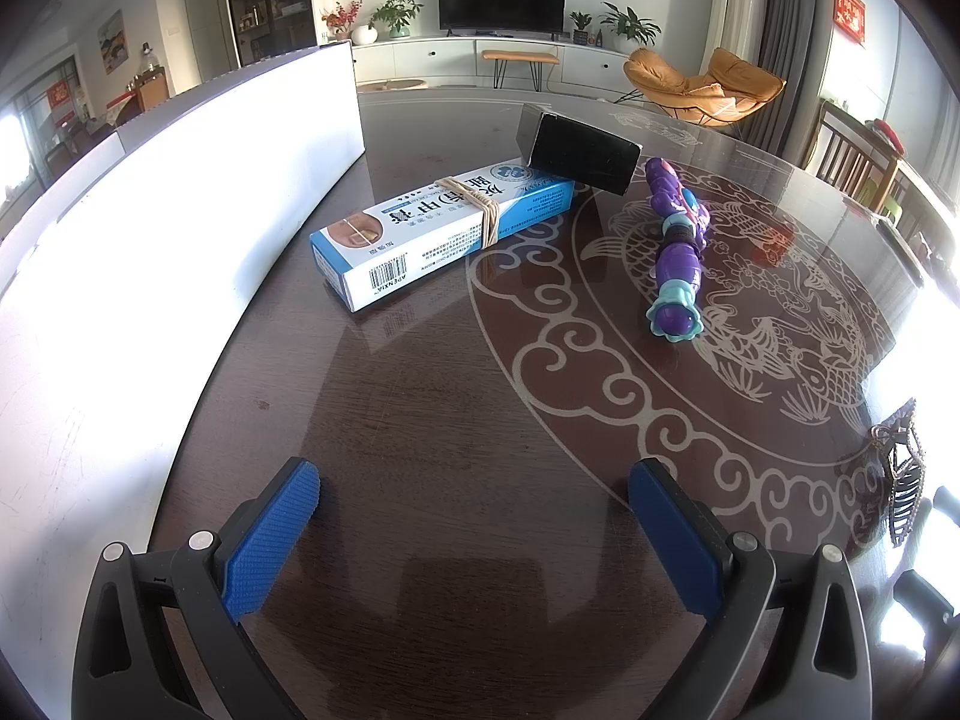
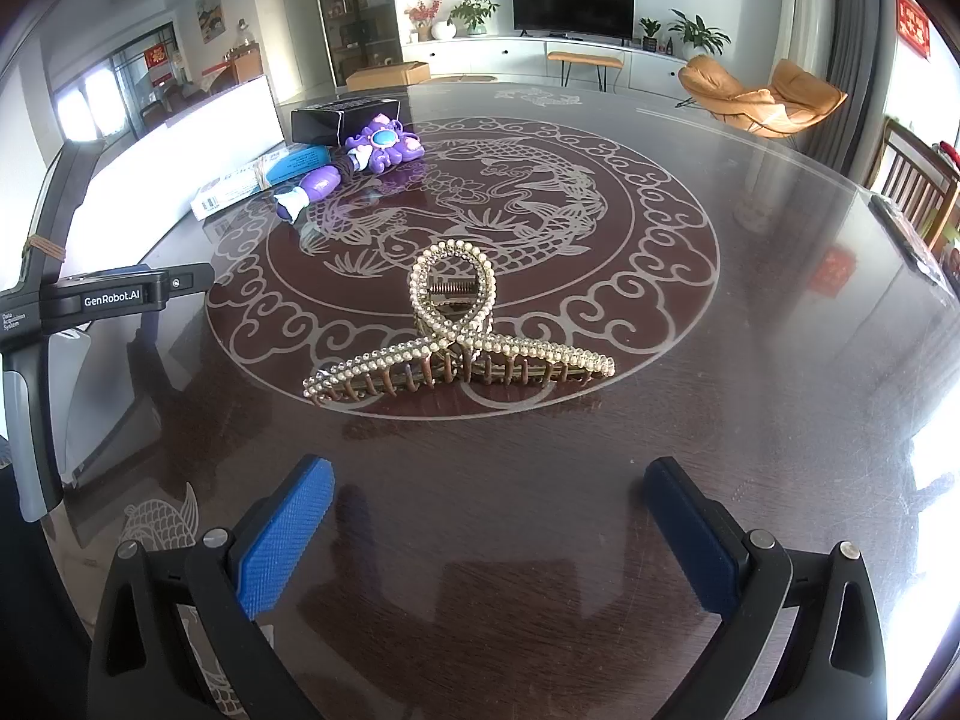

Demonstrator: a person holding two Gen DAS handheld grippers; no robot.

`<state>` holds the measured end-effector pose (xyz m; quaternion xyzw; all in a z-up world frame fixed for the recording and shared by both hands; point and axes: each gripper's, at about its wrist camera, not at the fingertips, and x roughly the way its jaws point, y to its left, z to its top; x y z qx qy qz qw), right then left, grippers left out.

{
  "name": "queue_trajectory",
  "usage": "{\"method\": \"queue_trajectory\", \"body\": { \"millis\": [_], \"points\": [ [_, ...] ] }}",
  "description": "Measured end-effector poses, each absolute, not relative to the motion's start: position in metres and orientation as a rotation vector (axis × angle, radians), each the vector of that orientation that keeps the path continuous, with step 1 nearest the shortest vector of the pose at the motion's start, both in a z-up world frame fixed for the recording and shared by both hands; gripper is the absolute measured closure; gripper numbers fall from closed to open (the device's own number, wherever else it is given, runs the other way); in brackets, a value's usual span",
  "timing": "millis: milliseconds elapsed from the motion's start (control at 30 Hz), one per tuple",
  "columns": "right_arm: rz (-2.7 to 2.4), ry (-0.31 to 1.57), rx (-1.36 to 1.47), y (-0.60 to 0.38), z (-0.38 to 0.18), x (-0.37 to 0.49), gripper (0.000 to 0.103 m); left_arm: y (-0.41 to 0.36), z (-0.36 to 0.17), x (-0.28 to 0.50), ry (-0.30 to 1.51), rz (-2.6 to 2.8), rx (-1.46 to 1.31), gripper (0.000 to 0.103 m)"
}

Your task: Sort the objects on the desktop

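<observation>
Evidently nothing is sorted yet: on the dark glass-topped round bench (image 2: pixel 750 300) a long white open-sided bin (image 1: pixel 180 240) stands along the left, with a blue-and-white rubber-banded carton (image 1: pixel 444 228), a black box (image 1: pixel 579 153) and a purple plastic toy wand (image 1: pixel 678 246) clustered near it. The pearl-studded claw hair clip (image 2: pixel 459 330) lies apart, directly ahead of the right tool (image 2: pixel 489 534). Both it and the left tool (image 1: pixel 474 534) hover spread and empty, so the next move probably calls for easing forward to straddle the clip's loop.
</observation>
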<state>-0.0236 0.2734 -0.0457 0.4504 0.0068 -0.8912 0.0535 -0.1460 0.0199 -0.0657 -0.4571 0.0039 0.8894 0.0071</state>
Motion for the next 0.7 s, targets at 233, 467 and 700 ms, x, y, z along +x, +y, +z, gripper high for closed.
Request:
{"method": "queue_trajectory", "body": {
  "millis": [233, 467, 700],
  "points": [
    [-2.711, 0.015, 1.368, 0.2732, -0.0459, -0.024, 0.0, 0.0198, -0.0659, -0.1459, 0.012, 2.782, -1.43, 0.0],
    [-2.713, -0.002, 1.36, 0.2731, -0.0463, -0.0234, 0.0, 0.0197, -0.0662, -0.1458, 0.012, 2.782, -1.429, 0.0],
    [-2.715, -0.028, 1.35, 0.2752, -0.0458, -0.0224, 0.0, 0.0197, -0.0661, -0.1459, 0.012, 2.781, -1.43, 0.0]
  ]
}}
